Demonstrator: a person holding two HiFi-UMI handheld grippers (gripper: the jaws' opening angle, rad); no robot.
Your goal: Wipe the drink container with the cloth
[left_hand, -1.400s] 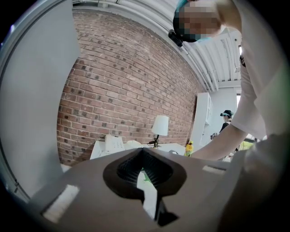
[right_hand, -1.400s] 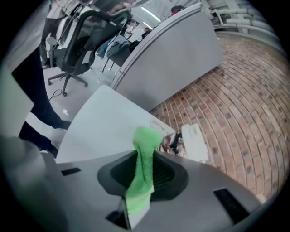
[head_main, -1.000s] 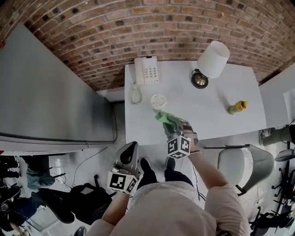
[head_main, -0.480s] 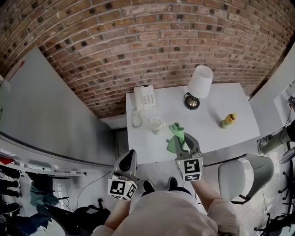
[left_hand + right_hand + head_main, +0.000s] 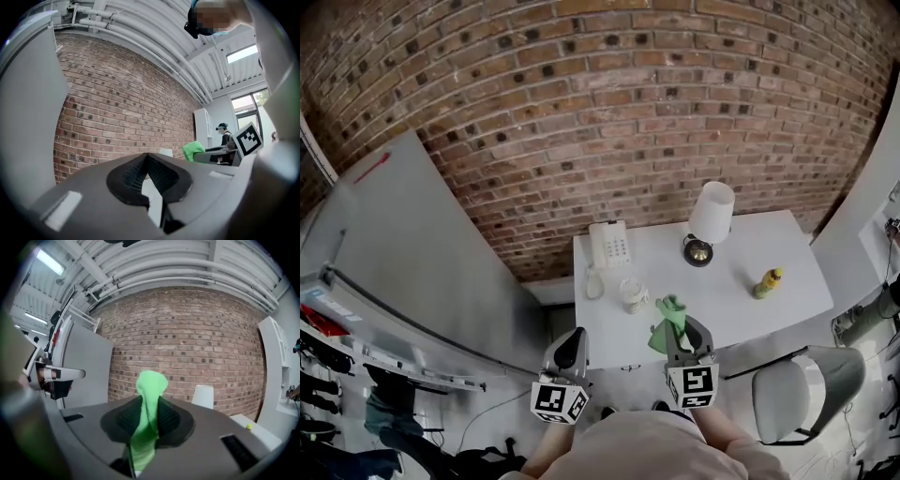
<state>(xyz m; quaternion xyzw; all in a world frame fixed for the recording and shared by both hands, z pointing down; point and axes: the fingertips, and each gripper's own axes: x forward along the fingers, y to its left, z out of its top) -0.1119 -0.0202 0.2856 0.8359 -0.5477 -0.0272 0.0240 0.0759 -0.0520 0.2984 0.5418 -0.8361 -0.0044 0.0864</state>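
A white lidded cup (image 5: 633,293) stands upright near the front left of the white table (image 5: 736,305). My right gripper (image 5: 676,330) is shut on a green cloth (image 5: 667,319), held just right of the cup and apart from it, over the table's front edge. In the right gripper view the cloth (image 5: 148,414) sticks up between the jaws of the right gripper (image 5: 149,404). My left gripper (image 5: 567,341) hangs off the table's front left corner; in the left gripper view the left gripper (image 5: 148,163) is shut and holds nothing.
On the table stand a white telephone (image 5: 609,247), a lamp with a white shade (image 5: 711,219) and a small yellow bottle (image 5: 767,281). A grey chair (image 5: 806,394) stands at the front right. A brick wall (image 5: 609,122) rises behind, with a grey panel (image 5: 422,253) to the left.
My right gripper has drawn the green cloth back from beside the cup toward the table's front edge. The head view has risen and shows more wall. The left gripper stays shut and low.
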